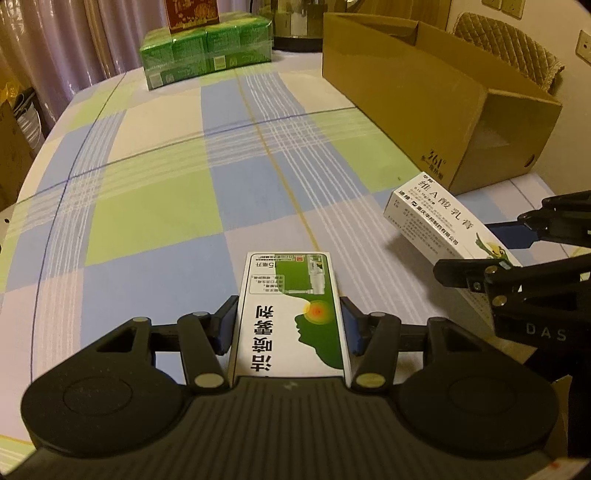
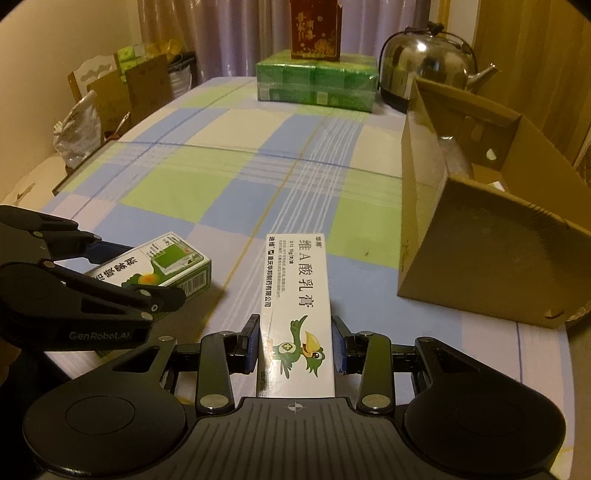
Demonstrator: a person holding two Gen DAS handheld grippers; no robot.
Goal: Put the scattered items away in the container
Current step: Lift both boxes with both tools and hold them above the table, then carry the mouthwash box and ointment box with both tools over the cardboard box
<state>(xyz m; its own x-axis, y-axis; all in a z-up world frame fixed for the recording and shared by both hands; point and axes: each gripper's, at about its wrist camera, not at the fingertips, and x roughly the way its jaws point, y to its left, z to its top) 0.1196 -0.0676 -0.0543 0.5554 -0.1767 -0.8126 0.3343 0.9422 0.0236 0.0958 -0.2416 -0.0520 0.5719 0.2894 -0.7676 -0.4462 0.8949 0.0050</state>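
Note:
A green-and-white spray box (image 1: 295,288) sits lengthwise between the blue pads (image 1: 226,325) of my left gripper (image 1: 288,321), which is shut on it just above the checked tablecloth. To its right, my right gripper (image 1: 491,245) is shut on a long white ointment box (image 1: 432,218). The right wrist view shows that white box (image 2: 295,295), printed with a green bird, clamped in the right gripper (image 2: 295,343). At the left of that view, the left gripper (image 2: 147,273) holds the green box (image 2: 166,266). The open cardboard box (image 2: 480,258) stands on the table ahead and to the right.
At the table's far end lies a green shrink-wrapped pack (image 2: 317,86) with a red carton (image 2: 316,29) on top, beside a steel kettle (image 2: 424,62). Cardboard boxes and bags (image 2: 110,96) stand past the left table edge. A padded chair (image 1: 509,48) is behind the cardboard box (image 1: 406,92).

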